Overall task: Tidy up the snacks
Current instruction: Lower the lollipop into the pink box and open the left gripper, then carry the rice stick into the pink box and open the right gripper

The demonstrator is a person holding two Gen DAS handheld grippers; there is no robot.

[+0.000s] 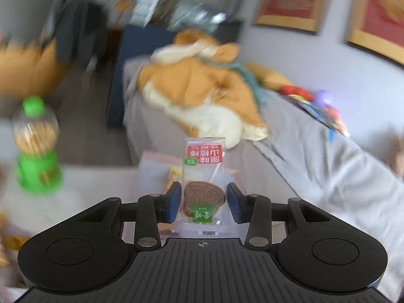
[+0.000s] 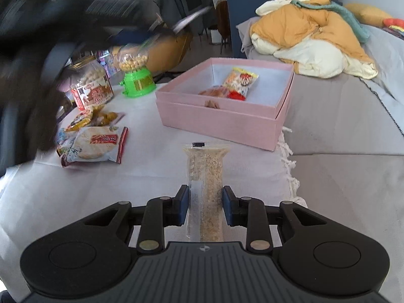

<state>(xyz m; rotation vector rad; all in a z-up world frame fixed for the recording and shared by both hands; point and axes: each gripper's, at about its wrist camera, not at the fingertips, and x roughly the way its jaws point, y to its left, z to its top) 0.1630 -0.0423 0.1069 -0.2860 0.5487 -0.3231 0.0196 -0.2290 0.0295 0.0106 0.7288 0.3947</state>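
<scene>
Two packets are in your fingers. Your right gripper (image 2: pixel 205 206) is clamped on a long clear cereal bar packet (image 2: pixel 205 189), above the white-covered surface (image 2: pixel 151 176) just short of the pink box (image 2: pixel 222 118). Your left gripper (image 1: pixel 204 203) has its pads about a hawthorn lollipop packet (image 1: pixel 204 176); apparently they grip its edges, though the view is blurred.

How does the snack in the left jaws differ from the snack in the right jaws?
The hawthorn lollipop packet is wide, with red and green labels over a round brown disc; the oat bar is narrow, beige and unlabelled. The left gripper jaws stand wider than the right gripper jaws. Both wrappers are clear and held upright.
</scene>
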